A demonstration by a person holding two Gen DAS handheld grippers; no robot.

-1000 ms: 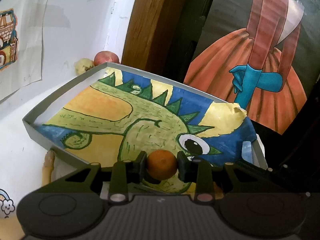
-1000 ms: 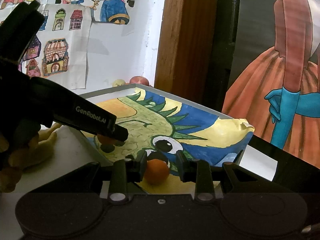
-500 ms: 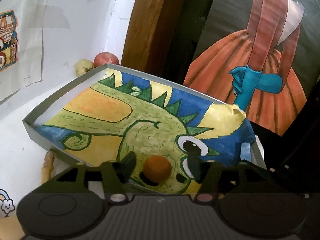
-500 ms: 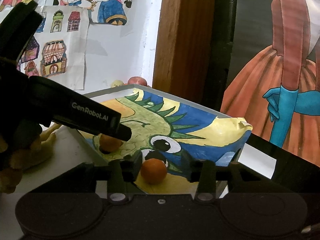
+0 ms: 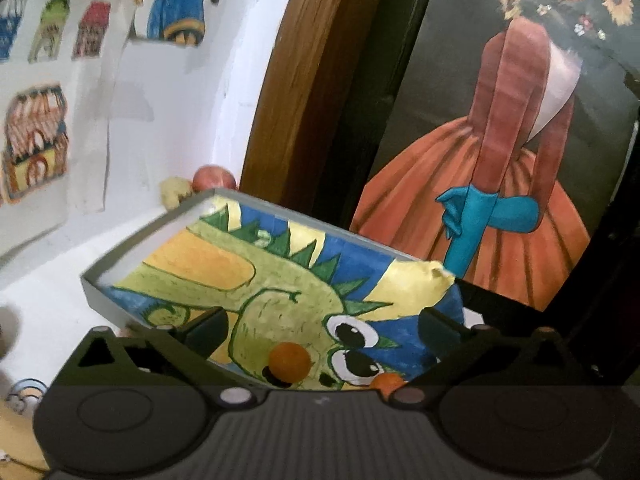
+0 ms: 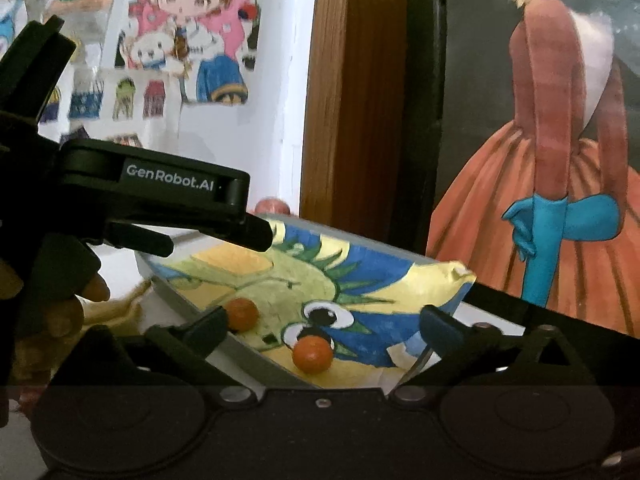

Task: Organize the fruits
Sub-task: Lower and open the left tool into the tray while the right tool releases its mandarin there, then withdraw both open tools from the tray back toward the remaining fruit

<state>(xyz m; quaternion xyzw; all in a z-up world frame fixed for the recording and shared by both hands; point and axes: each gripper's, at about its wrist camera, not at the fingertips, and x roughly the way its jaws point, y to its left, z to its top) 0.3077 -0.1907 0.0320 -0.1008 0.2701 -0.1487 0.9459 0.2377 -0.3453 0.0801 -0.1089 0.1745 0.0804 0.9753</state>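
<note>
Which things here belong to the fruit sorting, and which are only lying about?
Job:
- two oranges
- tray
- apple
- pale fruit
- left hand-held gripper, open
- right hand-held gripper, open

Lying about:
- wall drawings
- dress painting

Two oranges [image 6: 312,354] [image 6: 241,314], both plain orange, lie on a grey tray [image 5: 120,294] at lower centre, lined with a drawing [image 5: 280,280] of a green spiky creature on blue and yellow, with black-and-white eyes. At centre left, behind the tray, sit a red apple [image 5: 213,178] and a pale yellow fruit [image 5: 175,192]. Right of frame, a poster [image 5: 520,160] shows a rust-orange dress and blue glove on dark grey. The black gripper [image 6: 256,236] at left bears white lettering.
</note>
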